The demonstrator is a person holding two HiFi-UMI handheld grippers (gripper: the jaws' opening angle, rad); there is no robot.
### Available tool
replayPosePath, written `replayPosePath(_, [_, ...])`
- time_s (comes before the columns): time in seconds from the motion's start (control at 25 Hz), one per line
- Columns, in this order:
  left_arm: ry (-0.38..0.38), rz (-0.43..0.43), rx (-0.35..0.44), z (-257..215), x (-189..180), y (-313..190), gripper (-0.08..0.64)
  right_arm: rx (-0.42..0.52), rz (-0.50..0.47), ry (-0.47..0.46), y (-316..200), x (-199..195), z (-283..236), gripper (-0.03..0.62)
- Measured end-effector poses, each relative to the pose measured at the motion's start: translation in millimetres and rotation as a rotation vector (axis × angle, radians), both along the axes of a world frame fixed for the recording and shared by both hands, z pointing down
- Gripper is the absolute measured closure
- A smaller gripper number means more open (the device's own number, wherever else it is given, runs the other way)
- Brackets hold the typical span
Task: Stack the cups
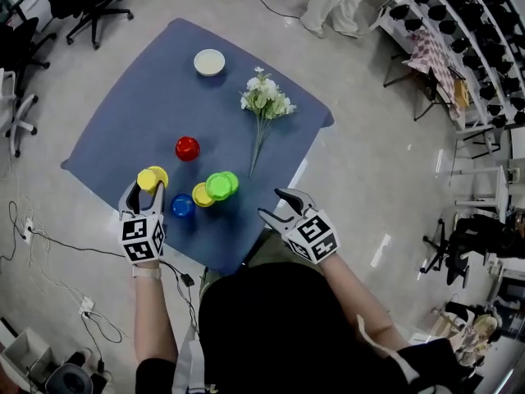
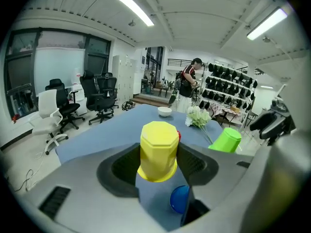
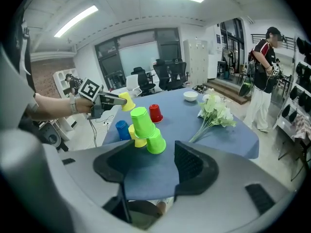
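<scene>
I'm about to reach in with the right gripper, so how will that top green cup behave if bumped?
Probably tips easily: the top green cup sits tilted across a yellow cup and a lower green cup. It looks like thin plastic, so likely light. Its faceted sides may limit rolling.

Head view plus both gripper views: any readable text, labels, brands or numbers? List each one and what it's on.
No readable text in any view.
Left cube, right cube: black-and-white square markers only, no letters or digits.
Yellow cup, red cup: plain, no print.
Bowl, cloth: plain.
Rack: too small to tell whether it carries any label.
</scene>
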State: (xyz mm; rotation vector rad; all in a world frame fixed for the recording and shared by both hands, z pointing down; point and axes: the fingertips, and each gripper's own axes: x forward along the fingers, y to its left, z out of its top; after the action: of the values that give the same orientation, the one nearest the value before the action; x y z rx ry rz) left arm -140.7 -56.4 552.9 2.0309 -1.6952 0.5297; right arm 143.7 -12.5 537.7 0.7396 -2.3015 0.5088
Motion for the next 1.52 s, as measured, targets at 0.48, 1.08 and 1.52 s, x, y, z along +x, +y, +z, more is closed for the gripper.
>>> replayPosePath(0.48, [0.028,0.089,-0.002,-16,54,35,0.322,0.004,-0.028,-0.013,19,-1,-4,0.327])
replayPosePath(1.08, [0.014,0.167,-0.037,6,96,55,0.321,-0.006,-0.01,-0.012,32,18,1,0.328])
replayPosePath(1.52, [-0.033,0.183,-0.048,17,103,55,0.314,-0.017,0.001,-0.008,31,28,4,0.328])
